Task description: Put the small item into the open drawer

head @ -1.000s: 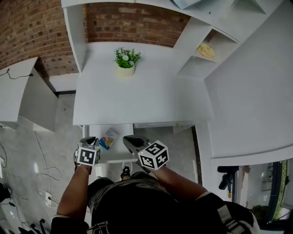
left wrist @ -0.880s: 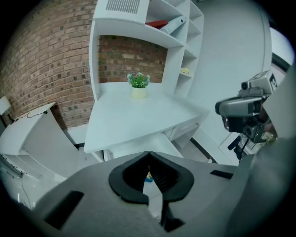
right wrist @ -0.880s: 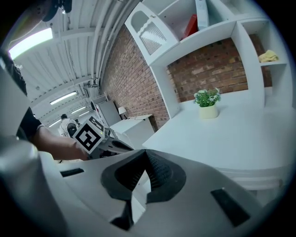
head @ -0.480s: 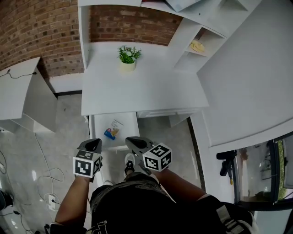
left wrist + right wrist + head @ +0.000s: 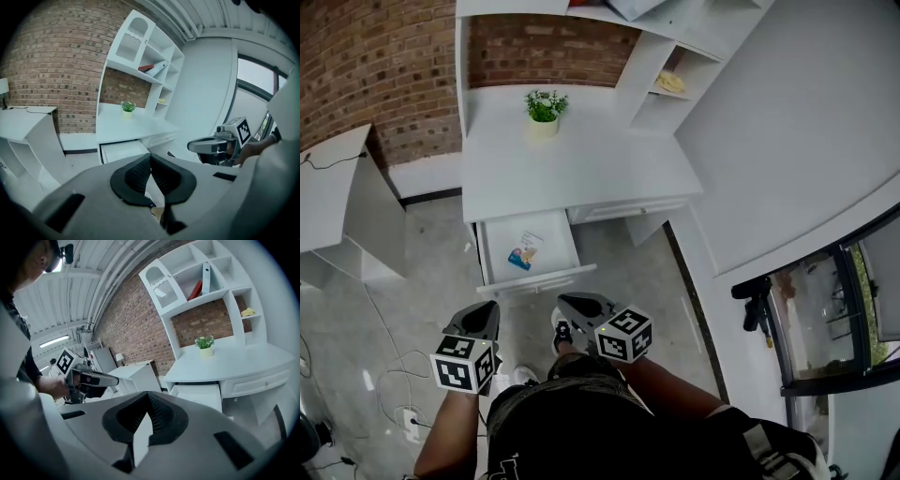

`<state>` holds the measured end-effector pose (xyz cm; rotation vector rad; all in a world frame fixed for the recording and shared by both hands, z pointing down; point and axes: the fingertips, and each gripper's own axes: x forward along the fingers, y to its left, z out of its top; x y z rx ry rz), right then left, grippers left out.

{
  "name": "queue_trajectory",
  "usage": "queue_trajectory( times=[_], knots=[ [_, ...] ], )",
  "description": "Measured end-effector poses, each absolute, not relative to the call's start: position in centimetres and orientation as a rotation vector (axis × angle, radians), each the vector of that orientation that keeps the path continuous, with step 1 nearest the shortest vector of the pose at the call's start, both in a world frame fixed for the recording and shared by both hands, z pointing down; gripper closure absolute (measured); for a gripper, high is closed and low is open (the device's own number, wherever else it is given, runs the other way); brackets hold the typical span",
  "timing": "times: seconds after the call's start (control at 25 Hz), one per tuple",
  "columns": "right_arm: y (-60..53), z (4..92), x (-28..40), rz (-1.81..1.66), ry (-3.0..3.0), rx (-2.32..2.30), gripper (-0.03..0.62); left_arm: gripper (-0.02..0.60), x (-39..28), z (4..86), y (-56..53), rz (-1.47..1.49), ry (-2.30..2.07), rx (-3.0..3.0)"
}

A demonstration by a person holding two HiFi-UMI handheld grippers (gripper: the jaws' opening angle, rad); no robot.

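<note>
Currently: small item [image 5: 523, 253] flat on the bottom of the open drawer [image 5: 561, 242], about mid-drawer, a little left of centre. White card with blue and orange on it, details too small to make out. Touching neither gripper. Drawer pulled out from under the left part of the white desk [image 5: 581, 173], front edge toward the person.

Left gripper [image 5: 484, 310] well short of the drawer, out over the grey floor [image 5: 422, 272], below and left of the drawer front in the head view, pointing toward the desk. Jaws pressed together, ribbed black pads [image 5: 138, 172] meeting at the tip, nothing clamped between. Marker cube [image 5: 463, 364] at the rear, forearm behind.

Right gripper [image 5: 566, 302] beside it, likewise back from the drawer front, nose angled up toward the drawer. Jaws closed tip to tip in the right gripper view; pale sliver low behind the tips, not identifiable.

Item well apart from both sets of fingers, drawer front between.

Potted plant [image 5: 543, 105] at the back of the desk, near the brick wall [image 5: 375, 66]. Yellow object [image 5: 670, 82] on a side shelf, too small to name. Shoe [image 5: 563, 330] just under the right gripper's nose.
</note>
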<state>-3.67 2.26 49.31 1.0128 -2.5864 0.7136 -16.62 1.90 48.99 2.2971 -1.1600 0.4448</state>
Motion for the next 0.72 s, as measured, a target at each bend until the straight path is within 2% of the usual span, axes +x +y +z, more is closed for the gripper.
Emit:
queue_trajectory(
  times=[0.36, 0.72],
  knots=[
    [5.6, 46.1, -3.3, 0.646, -2.637, 1.034, 0.589, 0.563, -15.4, 47.0, 5.9, 0.402, -1.104, 2.337],
    [9.1, 44.2, 0.4, 0.616, -2.655, 1.004, 0.589, 0.565, -13.2, 45.0, 8.5, 0.353, -1.181, 2.340]
  ],
)
